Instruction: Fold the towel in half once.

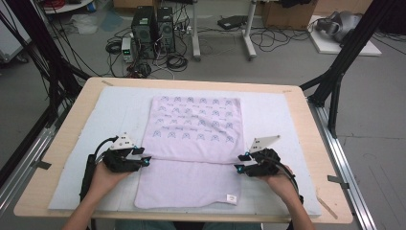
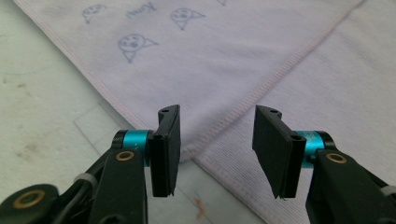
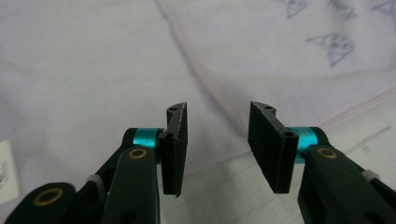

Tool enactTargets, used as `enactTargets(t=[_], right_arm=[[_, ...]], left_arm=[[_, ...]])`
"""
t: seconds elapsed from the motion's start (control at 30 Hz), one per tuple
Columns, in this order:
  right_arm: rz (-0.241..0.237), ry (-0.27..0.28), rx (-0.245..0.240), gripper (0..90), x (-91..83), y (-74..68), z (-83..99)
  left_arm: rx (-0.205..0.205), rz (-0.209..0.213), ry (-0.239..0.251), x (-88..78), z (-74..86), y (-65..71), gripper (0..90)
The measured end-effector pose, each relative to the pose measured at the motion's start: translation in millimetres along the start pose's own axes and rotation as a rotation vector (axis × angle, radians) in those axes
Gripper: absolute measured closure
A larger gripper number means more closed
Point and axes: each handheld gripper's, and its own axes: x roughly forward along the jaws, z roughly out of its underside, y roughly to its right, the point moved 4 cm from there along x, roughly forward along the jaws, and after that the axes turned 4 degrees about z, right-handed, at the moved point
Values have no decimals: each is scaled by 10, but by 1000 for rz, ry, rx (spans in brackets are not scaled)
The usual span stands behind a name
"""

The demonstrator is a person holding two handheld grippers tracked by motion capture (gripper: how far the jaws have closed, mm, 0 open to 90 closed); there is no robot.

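Observation:
A pale lilac towel [image 1: 196,129] printed with small faces lies on the table, its printed part folded over a plain part nearest me. My left gripper [image 1: 146,160] sits at the towel's left edge, level with the fold line. In the left gripper view the left gripper [image 2: 217,112] is open, and a corner of the printed layer [image 2: 210,51] lies under the gap between its jaws. My right gripper [image 1: 239,164] is at the towel's right edge. In the right gripper view the right gripper [image 3: 218,107] is open over a stitched hem of the towel [image 3: 93,70]. Neither gripper's pads press on the cloth.
A white mat [image 1: 115,112] covers most of the wooden table [image 1: 72,124]. A small white label [image 1: 231,197] marks the towel's near right corner. Black frame poles [image 1: 342,62] stand at both sides. Computer towers [image 1: 153,31] and cables are on the floor beyond.

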Motion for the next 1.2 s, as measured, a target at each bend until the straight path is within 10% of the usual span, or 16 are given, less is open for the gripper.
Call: enactTargets(t=[0.27,0.47,0.73,1.03,1.2], right_arm=[[-22,20,-18,637,4,-250,236],[-48,8,-35,852,-4,-270,198],[-47,34,-97,851,-116,-326,-217],[-86,-96,-170,818,571,-471,-507],[-101,-59,-143,674,495,-466,-501]], left_arm=[[38,54,-46,-15,169,250,529],[60,54,-34,-7,181,278,811],[56,54,-33,-11,177,270,852],[47,53,-29,4,173,265,801],[37,56,-24,9,176,264,770]])
